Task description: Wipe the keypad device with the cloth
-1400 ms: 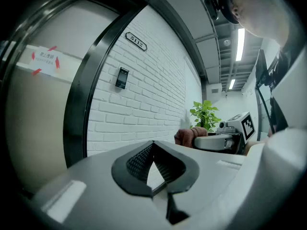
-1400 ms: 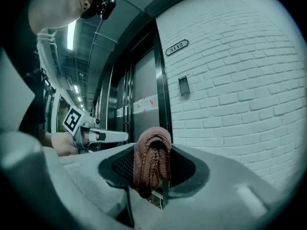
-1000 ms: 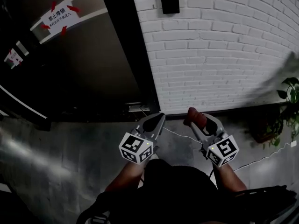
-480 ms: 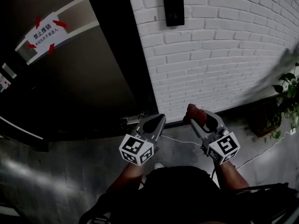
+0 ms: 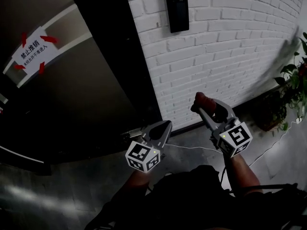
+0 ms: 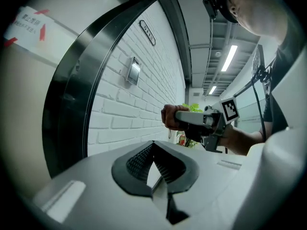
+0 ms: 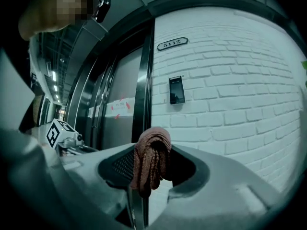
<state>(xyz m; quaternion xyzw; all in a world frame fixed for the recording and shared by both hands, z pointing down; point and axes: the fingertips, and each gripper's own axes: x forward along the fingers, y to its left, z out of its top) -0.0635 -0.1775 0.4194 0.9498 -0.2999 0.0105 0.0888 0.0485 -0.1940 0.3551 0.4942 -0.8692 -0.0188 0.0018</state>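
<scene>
The keypad device [image 5: 176, 11] is a black upright panel high on the white brick wall; it also shows in the right gripper view [image 7: 176, 90] and the left gripper view [image 6: 133, 71]. A folded reddish-brown cloth [image 5: 201, 101] is pinched in my right gripper [image 5: 203, 107], well below the keypad and a little to its right. In the right gripper view the cloth [image 7: 152, 161] hangs between the jaws. My left gripper [image 5: 163, 128] is lower and to the left, shut with nothing in it [image 6: 153, 145].
A dark metal door with a red-and-white paper sign [image 5: 29, 51] stands left of the brick wall. A number plate [image 7: 171, 43] hangs above the keypad. A potted plant [image 5: 293, 83] stands at the right, and a white cable [image 5: 192, 148] runs along the floor.
The view has lifted, so the keypad sits lower in the frame and shows whole. Both grippers have risen toward the wall, the right one more, still holding the cloth.
</scene>
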